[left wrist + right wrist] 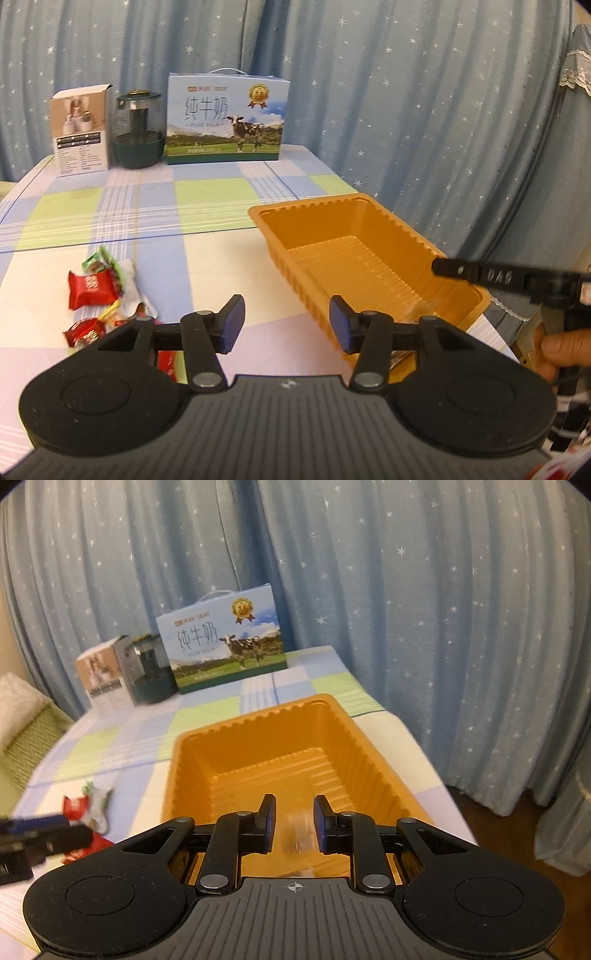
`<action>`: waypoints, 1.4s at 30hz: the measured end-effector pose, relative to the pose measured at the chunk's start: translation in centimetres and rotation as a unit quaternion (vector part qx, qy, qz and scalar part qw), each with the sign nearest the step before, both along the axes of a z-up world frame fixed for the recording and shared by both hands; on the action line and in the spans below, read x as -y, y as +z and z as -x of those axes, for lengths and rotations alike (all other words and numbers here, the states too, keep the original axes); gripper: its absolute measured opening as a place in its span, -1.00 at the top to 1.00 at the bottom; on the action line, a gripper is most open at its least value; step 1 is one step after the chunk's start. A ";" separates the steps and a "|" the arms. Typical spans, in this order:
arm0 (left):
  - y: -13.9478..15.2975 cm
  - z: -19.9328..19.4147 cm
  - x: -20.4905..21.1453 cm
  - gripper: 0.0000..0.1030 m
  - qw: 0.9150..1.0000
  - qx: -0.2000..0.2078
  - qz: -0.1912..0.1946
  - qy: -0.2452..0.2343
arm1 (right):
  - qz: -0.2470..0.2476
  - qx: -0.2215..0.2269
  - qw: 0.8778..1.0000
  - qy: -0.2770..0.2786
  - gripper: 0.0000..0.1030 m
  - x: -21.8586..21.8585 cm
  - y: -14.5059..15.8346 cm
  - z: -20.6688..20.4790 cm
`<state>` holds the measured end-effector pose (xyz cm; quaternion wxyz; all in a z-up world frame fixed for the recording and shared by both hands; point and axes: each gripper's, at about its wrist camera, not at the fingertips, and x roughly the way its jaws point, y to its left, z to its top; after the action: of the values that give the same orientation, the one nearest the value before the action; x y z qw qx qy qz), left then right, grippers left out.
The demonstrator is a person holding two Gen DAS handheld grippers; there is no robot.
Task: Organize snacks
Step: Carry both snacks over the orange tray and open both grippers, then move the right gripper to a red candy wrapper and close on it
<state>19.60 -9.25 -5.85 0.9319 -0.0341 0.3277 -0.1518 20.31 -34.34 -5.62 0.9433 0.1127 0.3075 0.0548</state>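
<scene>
An orange plastic tray (pixel 303 205) stands on the checked tablecloth at the right, and nothing shows in the part of it I see in the left wrist view. A heap of small snack packets (pixel 92 288), red, green and white, lies to its left. My left gripper (pixel 286 325) hovers open between heap and tray with nothing between its pads. My right gripper (pixel 294 823) hangs over the tray's (pixel 258 746) near end. Its jaws stand a little apart, and a blurred, pale clear-wrapped piece (pixel 299 830) shows in the gap, not visibly pressed. The heap (pixel 79 806) lies left.
At the table's back stand a milk carton box (pixel 225 118), a dark green jar (pixel 138 129) and a small white box (pixel 81 133). Star-patterned blue curtains hang behind and to the right. A person's hand (pixel 557 343) grips the right tool. A woven seat (pixel 29 738) is left of the table.
</scene>
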 end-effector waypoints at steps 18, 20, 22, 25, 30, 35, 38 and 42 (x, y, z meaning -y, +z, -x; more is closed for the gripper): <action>1.9 4.3 -6.4 0.03 0.998 -0.001 -0.037 0.047 | -0.025 0.050 0.998 0.025 -0.03 -4.7 6.0 3.9; 2.2 4.7 -7.2 0.02 0.998 0.000 -0.042 0.054 | -0.027 0.055 0.998 0.033 -0.03 -5.7 6.5 4.3; 2.2 4.9 -8.0 0.01 0.997 -0.001 -0.043 0.060 | -0.028 0.056 0.997 0.042 -0.03 -6.8 6.7 4.7; 2.3 5.2 -9.0 0.00 0.997 0.001 -0.043 0.066 | -0.025 0.053 0.997 0.059 -0.04 -8.4 6.9 5.2; 2.3 5.6 -10.8 -0.01 0.996 -0.001 -0.045 0.071 | -0.013 0.040 0.996 0.085 -0.04 -11.4 6.1 6.0; 2.1 5.7 -12.8 -0.05 0.996 -0.005 -0.054 0.075 | -0.008 0.026 0.995 0.101 -0.04 -14.0 5.1 6.4; 1.9 5.4 -13.9 -0.06 0.995 -0.006 -0.063 0.080 | -0.007 0.020 0.993 0.115 -0.04 -15.4 4.4 6.1; 1.2 4.2 -15.0 -0.07 0.994 -0.012 -0.070 0.081 | -0.005 0.011 0.991 0.136 -0.04 -17.2 2.7 5.1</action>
<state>15.37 5.76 -4.69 0.9371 0.0032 0.3451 -0.0517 15.22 -17.17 -2.92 0.9298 0.0744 0.3090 0.1855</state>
